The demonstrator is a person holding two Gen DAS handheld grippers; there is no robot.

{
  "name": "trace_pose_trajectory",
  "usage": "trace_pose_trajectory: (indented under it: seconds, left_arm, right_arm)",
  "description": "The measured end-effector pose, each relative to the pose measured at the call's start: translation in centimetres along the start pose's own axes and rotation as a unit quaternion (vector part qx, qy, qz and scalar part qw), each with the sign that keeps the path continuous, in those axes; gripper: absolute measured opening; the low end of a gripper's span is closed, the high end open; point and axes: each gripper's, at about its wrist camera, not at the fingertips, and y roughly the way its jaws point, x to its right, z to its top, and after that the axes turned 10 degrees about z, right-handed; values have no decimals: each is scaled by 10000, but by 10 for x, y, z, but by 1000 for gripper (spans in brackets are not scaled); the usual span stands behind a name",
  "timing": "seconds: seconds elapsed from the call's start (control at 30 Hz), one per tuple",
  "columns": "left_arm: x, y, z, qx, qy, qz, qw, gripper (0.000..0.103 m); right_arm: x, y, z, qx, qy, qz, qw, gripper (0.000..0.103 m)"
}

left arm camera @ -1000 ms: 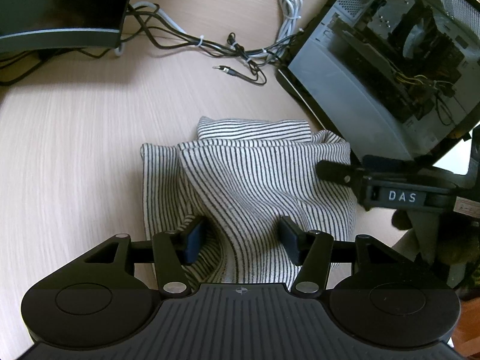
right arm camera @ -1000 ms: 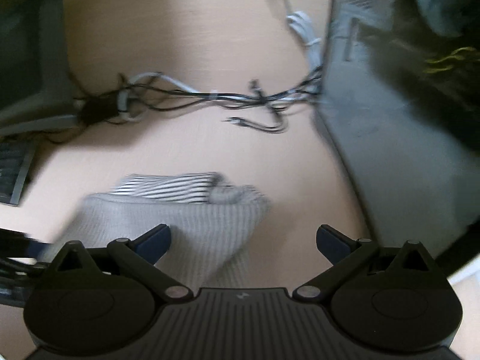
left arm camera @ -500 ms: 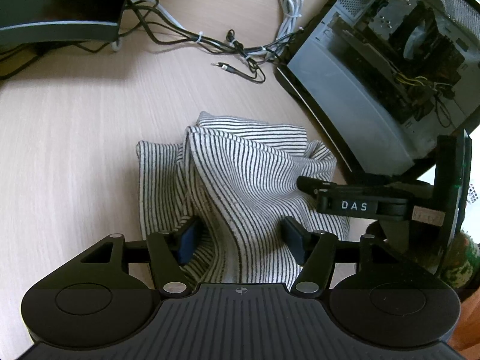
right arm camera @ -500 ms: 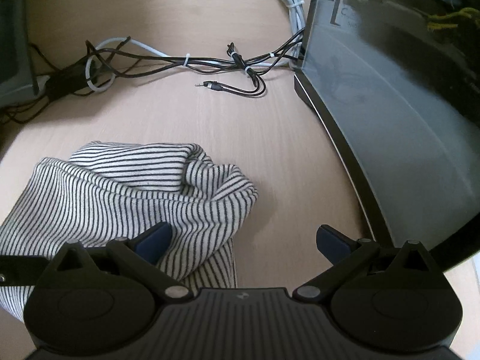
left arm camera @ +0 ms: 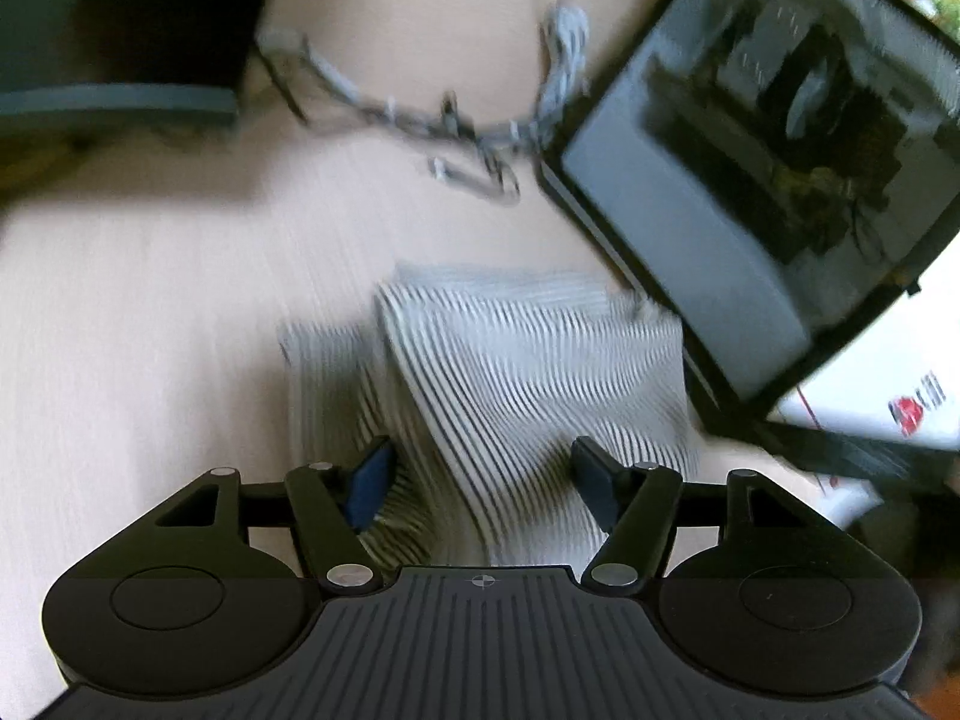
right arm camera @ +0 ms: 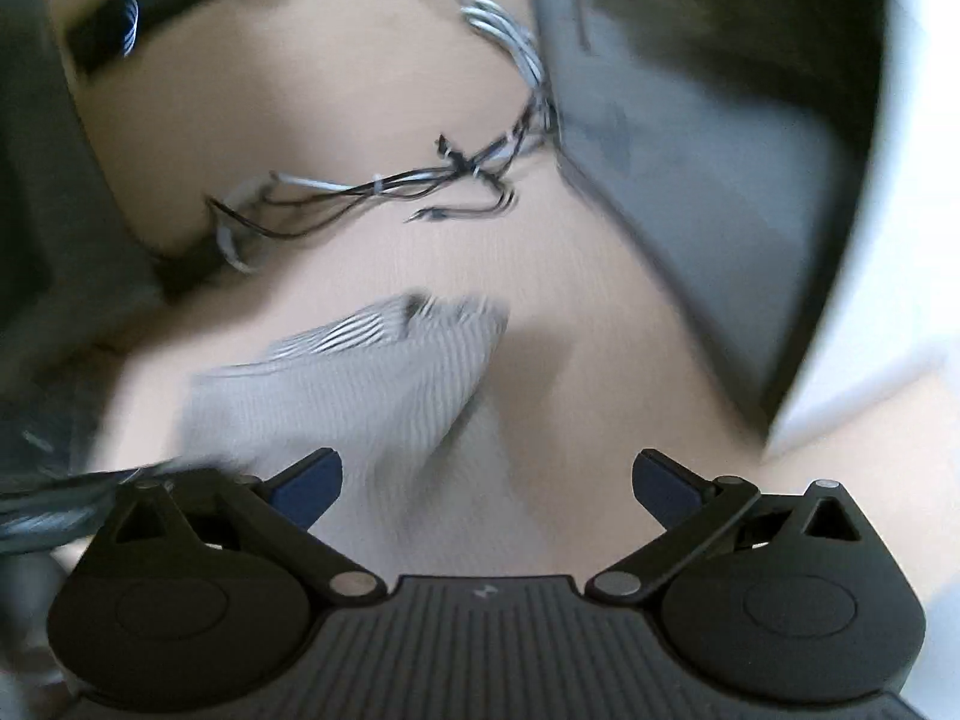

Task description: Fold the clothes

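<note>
Left wrist view: left claw (left arm camera: 483, 477) opening, released, folded black-and-white striped knit garment (left arm camera: 516, 372) between its fingers on the pale wooden counter (left arm camera: 150, 330), beside the open black computer case (left arm camera: 750, 192). Right wrist view only: right claw (right arm camera: 486, 480) spread wide, empty, over bare counter right of the garment; tangled black and grey cables (right arm camera: 384, 198) beyond.

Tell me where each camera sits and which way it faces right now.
Left wrist: on the left gripper, angled down at the striped garment; its opening fingers straddle the cloth.
Right wrist: on the right gripper, angled down at bare table beside the garment; fingers wide.
Shared: garment, cable bundle, computer case.
</note>
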Motion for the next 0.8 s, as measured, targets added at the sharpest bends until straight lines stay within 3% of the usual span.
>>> trace_pose_trajectory:
  seconds: [0.03, 0.13, 0.17, 0.33, 0.47, 0.57, 0.67, 0.8]
  left_arm:
    - [-2, -5, 0, 140, -16, 26, 9999, 69]
    - [-6, -1, -3, -23, -129, 56, 9999, 64]
    - [-7, 1, -6, -106, -153, 80, 9998, 64]
    - [-5, 5, -12, -209, -265, 165, 9993, 64]
    - [4, 6, -21, -355, -489, 182, 9980, 63]
    - [32, 14, -33, -563, -291, 22, 9980, 60]
    - [59, 20, -42, -784, 15, -160, 9968, 60]
    - [65, -10, -27, -434, 244, -264, 9984, 66]
  right_arm:
    - [6, -1, -8, -144, 418, 195, 9988, 101]
    - [18, 17, -18, -537, 1166, 578, 9900, 71]
    - [22, 24, -21, -665, 1384, 694, 9857, 66]
    - [26, 51, -18, -1053, 1537, 1059, 9768, 59]
    - [23, 59, 5, -979, 911, 998, 9860, 59]
    - [11, 64, 29, -539, -307, 604, 9962, 63]
    - [3, 76, 49, -204, -1316, 217, 9909, 73]
    - [16, 76, 62, -224, -1200, 509, 9912, 84]
